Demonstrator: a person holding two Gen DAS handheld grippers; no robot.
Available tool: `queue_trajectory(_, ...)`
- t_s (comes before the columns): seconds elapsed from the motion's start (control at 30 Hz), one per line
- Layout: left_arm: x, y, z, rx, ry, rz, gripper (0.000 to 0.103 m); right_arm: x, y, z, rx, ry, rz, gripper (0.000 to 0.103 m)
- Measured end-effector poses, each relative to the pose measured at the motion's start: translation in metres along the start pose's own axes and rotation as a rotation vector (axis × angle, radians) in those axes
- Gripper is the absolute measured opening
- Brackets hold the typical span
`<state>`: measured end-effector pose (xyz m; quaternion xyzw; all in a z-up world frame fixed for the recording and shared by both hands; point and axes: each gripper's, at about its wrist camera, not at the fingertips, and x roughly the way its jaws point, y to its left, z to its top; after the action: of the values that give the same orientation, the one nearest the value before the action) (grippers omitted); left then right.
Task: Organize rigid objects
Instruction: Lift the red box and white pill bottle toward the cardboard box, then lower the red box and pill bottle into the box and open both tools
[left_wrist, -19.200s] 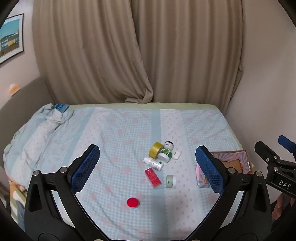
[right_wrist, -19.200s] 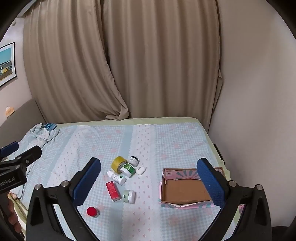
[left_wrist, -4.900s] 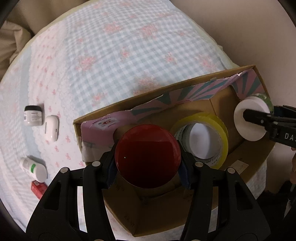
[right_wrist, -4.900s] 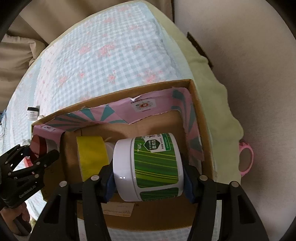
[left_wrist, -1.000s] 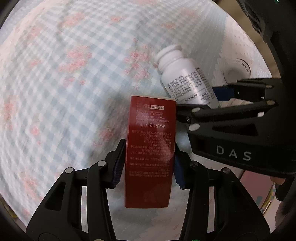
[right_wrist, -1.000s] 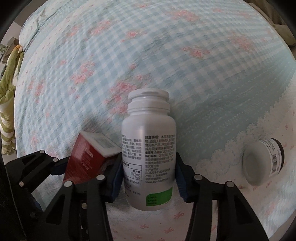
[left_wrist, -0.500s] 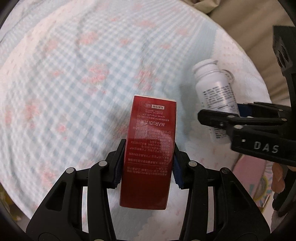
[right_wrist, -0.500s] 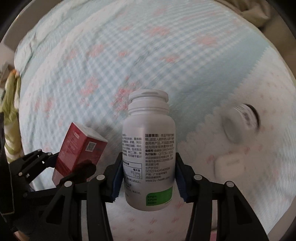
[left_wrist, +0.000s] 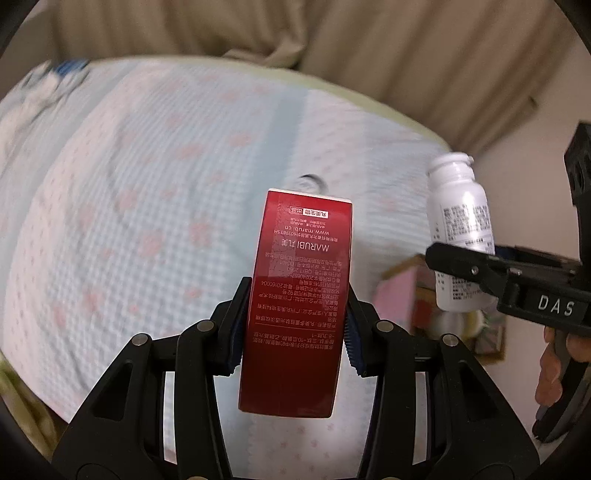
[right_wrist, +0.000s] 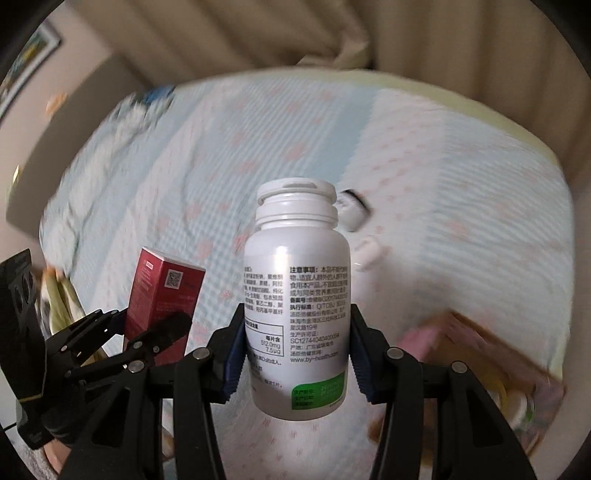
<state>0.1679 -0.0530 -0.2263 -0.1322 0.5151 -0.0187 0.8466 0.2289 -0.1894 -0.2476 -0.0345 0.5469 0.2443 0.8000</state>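
Left gripper (left_wrist: 293, 334) clamps a red box (left_wrist: 299, 291) printed "MARUBI"; right gripper (right_wrist: 295, 354), at its 3 o'clock, clamps a white bottle (right_wrist: 297, 306) marked "by-health.com", both above the bed (left_wrist: 129, 206).

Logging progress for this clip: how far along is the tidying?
Partly done: the box at the bed's edge already holds some items, blurred here. In hand: the left gripper is shut on the red carton, the right gripper on the white bottle, both lifted off the bed. Left: a small jar and a white case on the bed.
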Motion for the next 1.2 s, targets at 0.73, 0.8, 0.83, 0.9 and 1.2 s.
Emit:
queue_trajectory(0.73, 0.034, -0.219, -0.014, 0.306, 0.140, -0.237, 0.040, -0.128, -0.208, -0.171, 0.593, -0.095, -0.179, 0.046)
queue_trajectory(0.8, 0.047, -0.226, -0.022, 0.326, 0.170, -0.231, 0.040, -0.123, -0.217, -0.176, 0.619, -0.082, -0.178, 0.046)
queue_trajectory(0.83, 0.055, -0.229, -0.026, 0.337, 0.185, -0.225, 0.040, -0.119, -0.224, -0.180, 0.631, -0.071, -0.173, 0.046)
queue_trajectory(0.9, 0.071, -0.234, -0.032, 0.353, 0.210, -0.213, 0.040, -0.112, -0.231, -0.183, 0.645, -0.053, -0.168, 0.046)
queue_trajectory(1.2, 0.145, -0.256, -0.044, 0.404, 0.308, -0.144, 0.040, -0.077, -0.265, -0.201, 0.691, 0.031, -0.123, 0.046)
